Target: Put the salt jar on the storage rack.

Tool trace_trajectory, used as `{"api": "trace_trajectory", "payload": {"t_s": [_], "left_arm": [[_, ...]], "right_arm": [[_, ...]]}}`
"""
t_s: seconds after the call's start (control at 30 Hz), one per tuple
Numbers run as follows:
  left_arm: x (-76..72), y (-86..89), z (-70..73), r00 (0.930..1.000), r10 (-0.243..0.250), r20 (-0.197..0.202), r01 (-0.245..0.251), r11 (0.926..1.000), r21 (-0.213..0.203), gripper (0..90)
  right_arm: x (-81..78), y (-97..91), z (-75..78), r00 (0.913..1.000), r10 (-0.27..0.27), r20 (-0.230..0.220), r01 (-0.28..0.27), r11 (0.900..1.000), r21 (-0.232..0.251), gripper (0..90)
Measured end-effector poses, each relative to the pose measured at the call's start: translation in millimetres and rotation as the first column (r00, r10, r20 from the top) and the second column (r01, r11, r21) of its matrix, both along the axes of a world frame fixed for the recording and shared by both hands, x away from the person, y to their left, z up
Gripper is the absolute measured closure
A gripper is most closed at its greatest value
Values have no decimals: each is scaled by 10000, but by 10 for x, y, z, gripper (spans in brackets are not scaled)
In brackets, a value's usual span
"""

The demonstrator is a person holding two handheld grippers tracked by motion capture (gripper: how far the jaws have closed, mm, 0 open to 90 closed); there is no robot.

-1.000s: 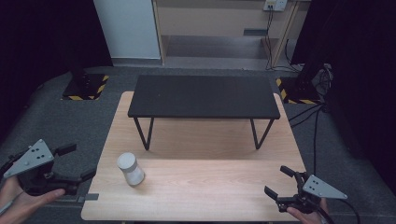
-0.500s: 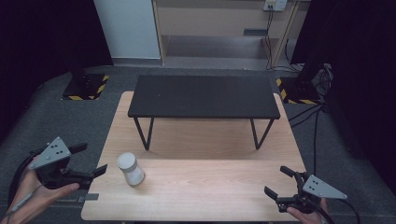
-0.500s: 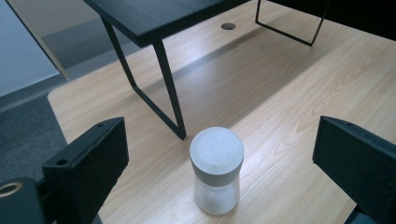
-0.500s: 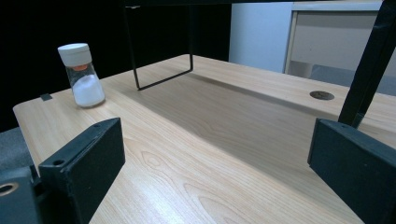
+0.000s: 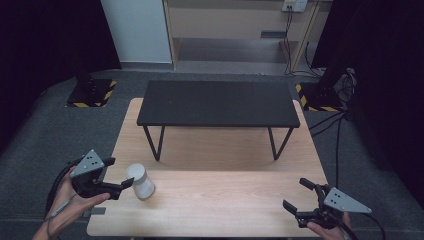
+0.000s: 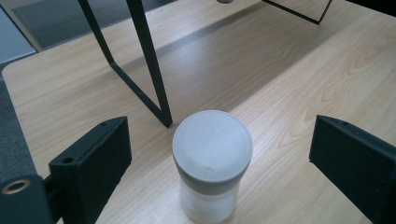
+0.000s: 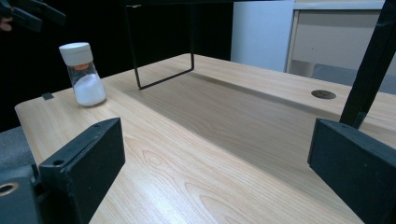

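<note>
A clear jar point(image 5: 140, 181) with a white lid and white powder inside stands upright at the left of the wooden table point(image 5: 225, 215). My left gripper point(image 5: 119, 173) is at the jar from the left, open. In the left gripper view the jar point(image 6: 212, 158) stands between the two black fingers point(image 6: 93, 163) with a gap on each side. These jaws have just been closing slightly. My right gripper point(image 5: 295, 193) is open over the table's front right corner, nothing between its fingers. The right gripper view shows the jar point(image 7: 84, 74) far off.
A low black table point(image 5: 215, 102) on thin metal legs stands on the far half of the wooden table; its left leg point(image 6: 144, 60) is just behind the jar. A cable hole point(image 7: 323, 94) sits in the wood. Dark floor surrounds the table.
My left gripper has moved right and down from beside the table to the jar, so the jar now stands between its fingers. The right gripper has stayed still.
</note>
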State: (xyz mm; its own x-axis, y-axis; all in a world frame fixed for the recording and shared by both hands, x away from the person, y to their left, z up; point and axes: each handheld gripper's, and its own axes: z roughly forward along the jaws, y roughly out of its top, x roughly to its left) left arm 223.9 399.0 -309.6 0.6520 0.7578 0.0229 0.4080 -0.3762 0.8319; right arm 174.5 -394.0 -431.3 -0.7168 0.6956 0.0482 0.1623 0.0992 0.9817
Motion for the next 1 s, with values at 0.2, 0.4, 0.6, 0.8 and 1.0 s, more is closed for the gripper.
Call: {"api": "trace_trajectory", "payload": {"t_s": [0.2,0.4,0.6,0.8,1.0], "left_arm": [[105,-67,-129,9997,53,-218,-50,9999,150,51],[221,-94,-312,9988,111,-469,-109,9999,40,71],[322,-124,-482,9977,61,-675,-77,9997,-230,96],[333,-158,-555,9990,-171,-408,174,9998,52,283],[311,-172,-563,9994,-114,-321,116,9999,59,326]], "right_arm": [[1,-1,1,10000,9,-5,-9,10000,-3,40],[4,-3,0,10000,44,-3,-44,10000,-9,40],[3,-2,1,10000,43,-2,-43,10000,-14,41],[2,-3,1,10000,49,11,-49,10000,-6,41],[3,-5,0,10000,57,12,-57,10000,1,41]]}}
